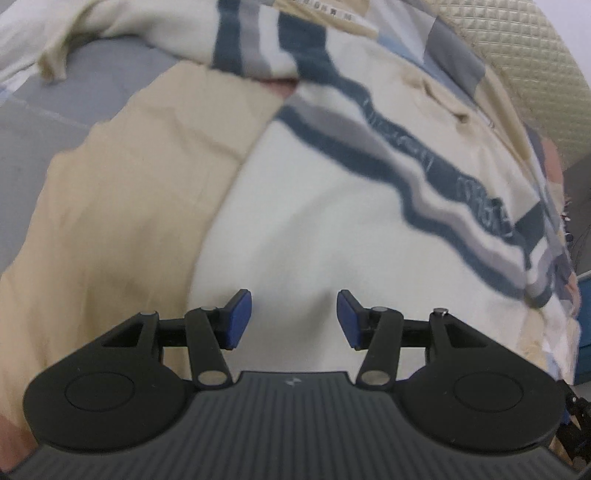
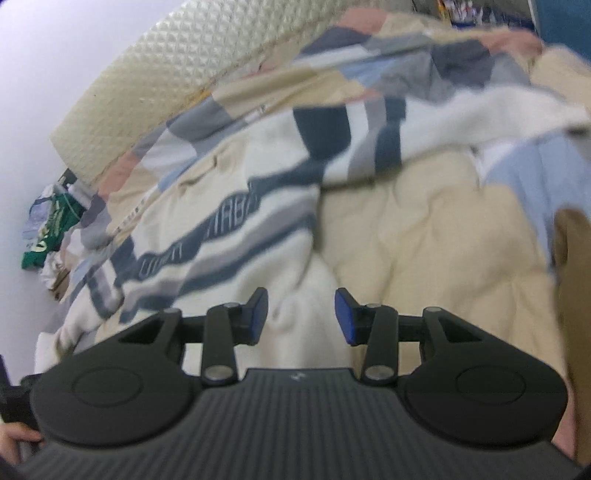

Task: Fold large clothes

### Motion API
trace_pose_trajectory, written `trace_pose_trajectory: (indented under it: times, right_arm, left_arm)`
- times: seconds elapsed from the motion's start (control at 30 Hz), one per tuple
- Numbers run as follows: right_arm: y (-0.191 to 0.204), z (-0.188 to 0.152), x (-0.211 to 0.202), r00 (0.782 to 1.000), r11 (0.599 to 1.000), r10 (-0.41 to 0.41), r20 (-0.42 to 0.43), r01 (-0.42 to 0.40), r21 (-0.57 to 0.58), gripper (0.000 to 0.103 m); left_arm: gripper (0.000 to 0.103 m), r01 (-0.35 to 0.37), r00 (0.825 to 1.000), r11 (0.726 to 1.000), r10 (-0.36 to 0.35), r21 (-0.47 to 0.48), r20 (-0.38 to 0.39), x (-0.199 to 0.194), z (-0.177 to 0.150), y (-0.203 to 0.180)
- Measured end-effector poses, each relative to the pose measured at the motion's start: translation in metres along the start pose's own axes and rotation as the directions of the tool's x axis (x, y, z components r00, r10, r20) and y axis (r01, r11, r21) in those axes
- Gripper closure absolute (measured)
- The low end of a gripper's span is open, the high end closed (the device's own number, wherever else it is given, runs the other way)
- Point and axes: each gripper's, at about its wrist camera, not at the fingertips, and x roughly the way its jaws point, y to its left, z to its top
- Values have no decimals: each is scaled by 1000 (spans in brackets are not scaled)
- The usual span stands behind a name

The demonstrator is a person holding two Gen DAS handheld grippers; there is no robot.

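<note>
- I had the cream sweater (image 1: 314,221) lying spread on the bed, chest side up and near the bed's head end, presumably so that it could be folded flat in place.
- Its body lay across the patchwork bedcover (image 2: 424,229), over a tan patch of it, which gave the knit a soft, level support.
- One sleeve (image 2: 369,125) lay folded across the upper chest of the sweater; I judged this to be a first fold towards the middle.
- The quilted headboard (image 2: 147,85) ran along the bed's head edge, just beyond the collar end of the sweater.
- My left gripper (image 1: 294,319) hung above the plain lower body of the sweater, jaws apart and empty, nothing between the blue pads (image 1: 238,317).
- My right gripper (image 2: 301,319) hung over the hem side of the sweater, next to the bare tan cover; its jaws stood apart with no cloth pinched between them.
- Both tools pointed down at the cloth, which I read as readiness to take the next edge.
- A navy and grey wavy band (image 1: 424,173) crossed the chest and bore pale lettering; blur left it unreadable to me.
- A pale strip with small dark marks (image 1: 325,11) lay at the head edge of the bed; I could not read it.
- Green packaging (image 2: 51,229) lay beyond the bed's corner, its print too small to tell.
</note>
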Motion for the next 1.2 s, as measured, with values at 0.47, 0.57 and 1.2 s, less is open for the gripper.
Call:
trace_pose_trajectory:
  times: [0.47, 0.57, 1.2]
  right_arm:
    - [-6, -39, 62, 979, 999, -30, -203, 32, 8, 45]
    - [-8, -43, 70, 972, 1000, -19, -234, 22, 14, 45]
    - [18, -30, 18, 982, 990, 113, -150, -125, -69, 88]
  left_arm:
    - [38, -55, 988, 997, 63, -58, 144, -14, 0, 21]
    - [37, -77, 987, 995, 85, -64, 138, -8, 1, 23]
    - [93, 137, 986, 991, -137, 4, 92, -32, -3, 15]
